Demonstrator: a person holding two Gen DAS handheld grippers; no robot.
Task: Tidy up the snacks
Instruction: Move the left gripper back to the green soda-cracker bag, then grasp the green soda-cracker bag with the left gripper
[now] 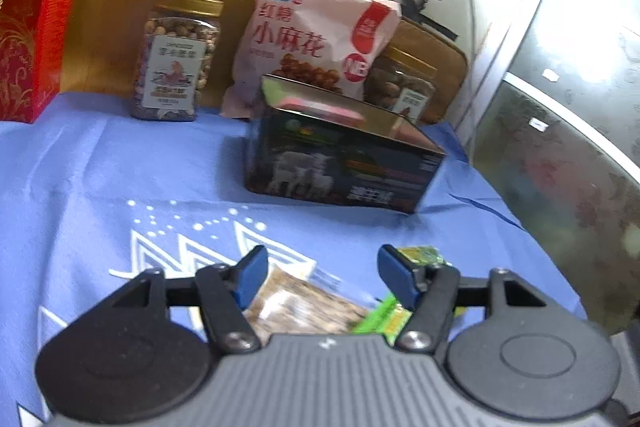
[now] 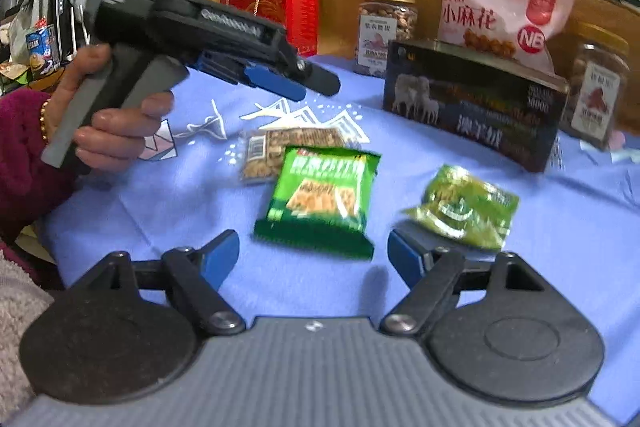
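Snack packets (image 2: 320,199) lie before the dark tin (image 2: 472,103) — both grippers (image 1: 320,277) (image 2: 314,259) wide open, empty.

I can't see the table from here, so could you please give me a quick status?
Both hand-held grippers open, empty. Three snack packets loose on blue cloth. Dark tin open, path unblocked.

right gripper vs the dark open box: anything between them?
Yes: in the right wrist view, two green snack packets lie on the blue cloth between right gripper and box.
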